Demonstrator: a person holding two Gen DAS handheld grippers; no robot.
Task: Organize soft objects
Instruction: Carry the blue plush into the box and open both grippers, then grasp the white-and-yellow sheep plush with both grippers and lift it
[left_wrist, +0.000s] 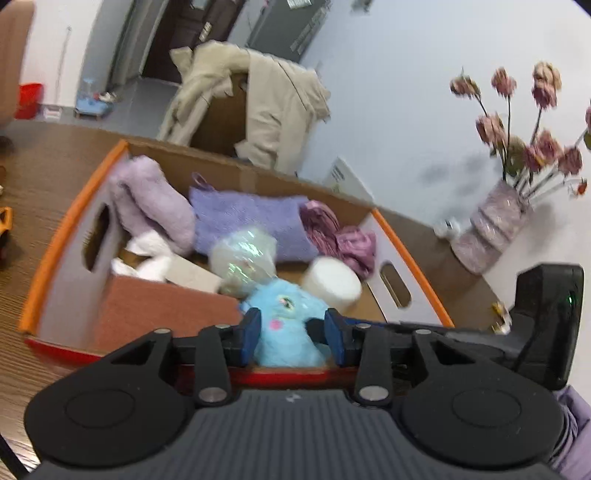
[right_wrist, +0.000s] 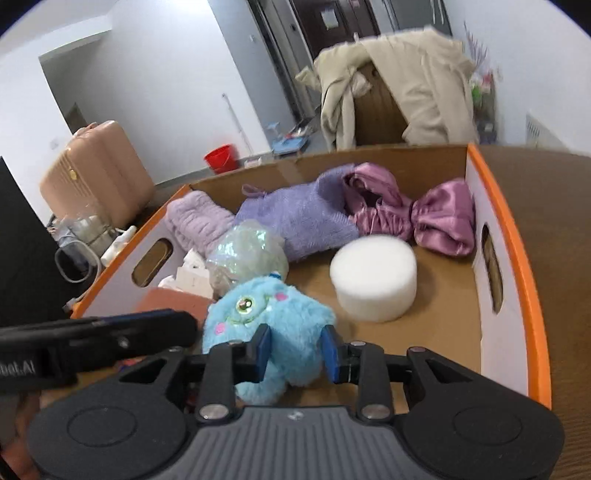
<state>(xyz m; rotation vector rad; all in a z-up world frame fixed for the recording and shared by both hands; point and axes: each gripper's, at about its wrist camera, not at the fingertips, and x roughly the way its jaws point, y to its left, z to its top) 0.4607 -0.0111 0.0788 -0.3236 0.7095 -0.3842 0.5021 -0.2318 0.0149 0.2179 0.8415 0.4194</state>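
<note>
Standing by the wooden table (right_wrist: 554, 206), biggest thing first:
Cardboard box (right_wrist: 517, 258): sits open-topped on the table, orange-edged, with oval hand slots in its white end walls; it holds all the soft things.
Beige coat (right_wrist: 417, 85): draped over a chair beyond the box.
Purple towel (right_wrist: 306, 218): lies along the far wall of the box, between a lilac fluffy roll (right_wrist: 195, 221) and a pink satin bundle (right_wrist: 424, 218).
White foam cylinder (right_wrist: 373, 277): stands on the box floor, just in front of the satin.
Iridescent wrapped ball (right_wrist: 247, 254): near the middle, just behind the plush.
Blue plush monster (right_wrist: 273, 325): at the near side of the box, over its floor, caught from two sides.
Right gripper (right_wrist: 298, 352): blue pads narrowed onto the plush's lower body, fur pressed against both.
Left gripper (left_wrist: 293, 332): pads likewise closed in on the plush from the other side; in the right wrist view its black finger reaches the toy's left edge.
Vase of dried pink flowers (left_wrist: 491, 225): on the table outside the box, by the wall.
</note>
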